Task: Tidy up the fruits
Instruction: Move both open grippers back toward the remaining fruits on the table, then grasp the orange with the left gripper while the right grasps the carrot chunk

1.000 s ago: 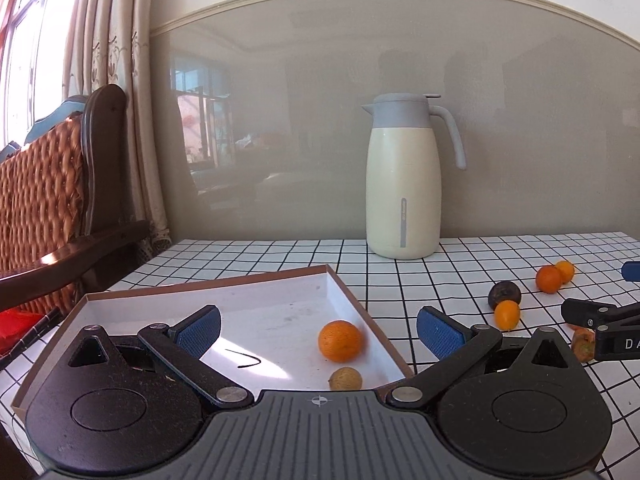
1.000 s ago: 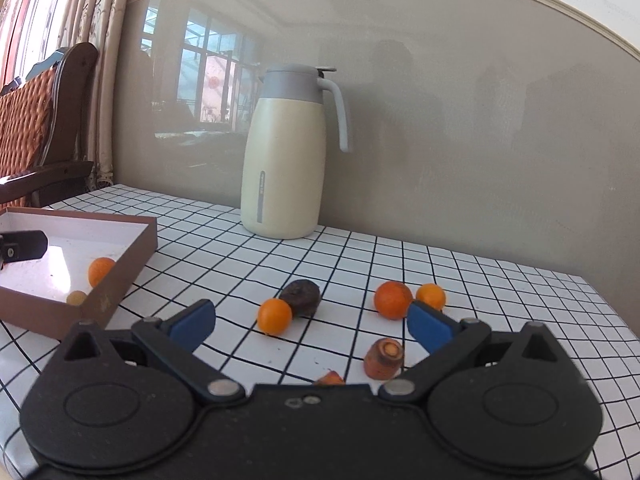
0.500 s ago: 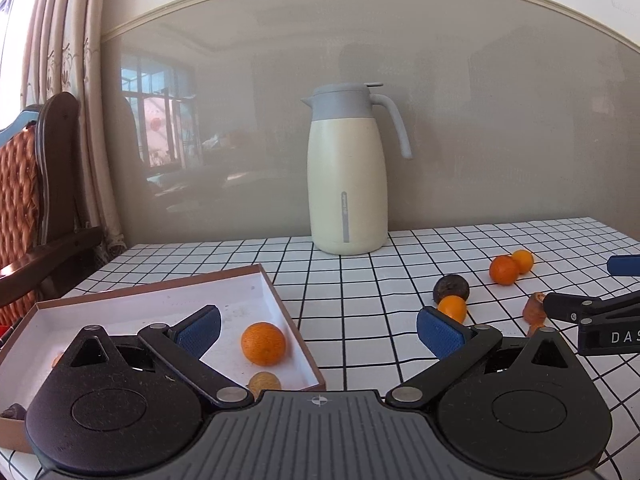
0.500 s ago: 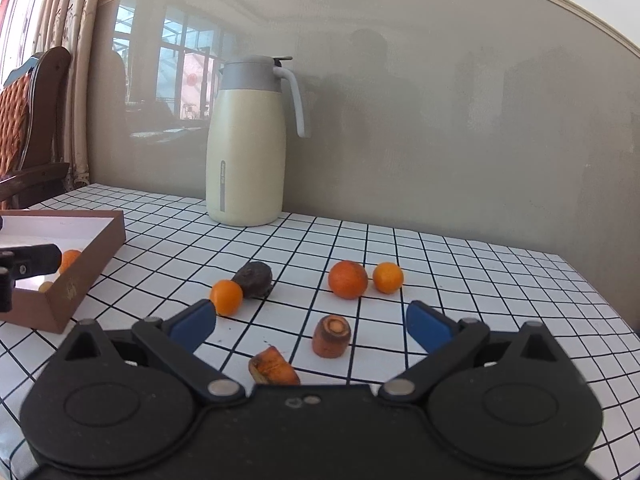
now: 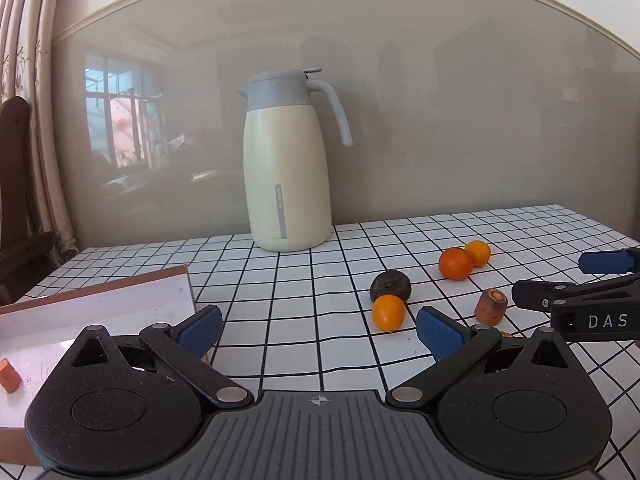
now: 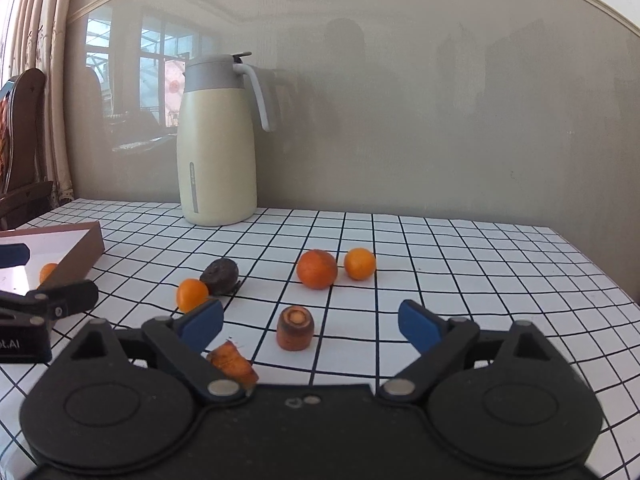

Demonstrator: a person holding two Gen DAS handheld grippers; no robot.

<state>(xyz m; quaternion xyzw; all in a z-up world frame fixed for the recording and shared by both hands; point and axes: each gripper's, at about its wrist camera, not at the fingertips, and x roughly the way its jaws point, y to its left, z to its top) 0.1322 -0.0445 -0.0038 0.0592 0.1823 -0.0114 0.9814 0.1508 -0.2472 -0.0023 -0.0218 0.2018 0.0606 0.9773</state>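
My left gripper (image 5: 320,332) is open and empty, pointing at the table between the brown box (image 5: 100,312) and a small orange fruit (image 5: 388,312). A dark fruit (image 5: 390,286) lies behind that fruit. An orange (image 5: 455,263) and a smaller one (image 5: 478,253) lie farther right. My right gripper (image 6: 311,325) has its jaws closing. A carrot stub (image 6: 295,328) stands between them, with neither pad touching it. A second carrot piece (image 6: 232,364) lies by its left finger. An orange (image 6: 48,272) sits in the box (image 6: 76,240).
A cream jug (image 5: 286,160) with a grey lid stands at the back of the checked tablecloth (image 6: 460,280), against the wall. A wooden chair (image 6: 24,128) and curtains are at the left. A carrot piece (image 5: 10,376) lies in the box.
My left gripper has swung right, from over the box to the loose fruits. My right gripper has moved closer to the carrot stub, and its jaws have narrowed a little.
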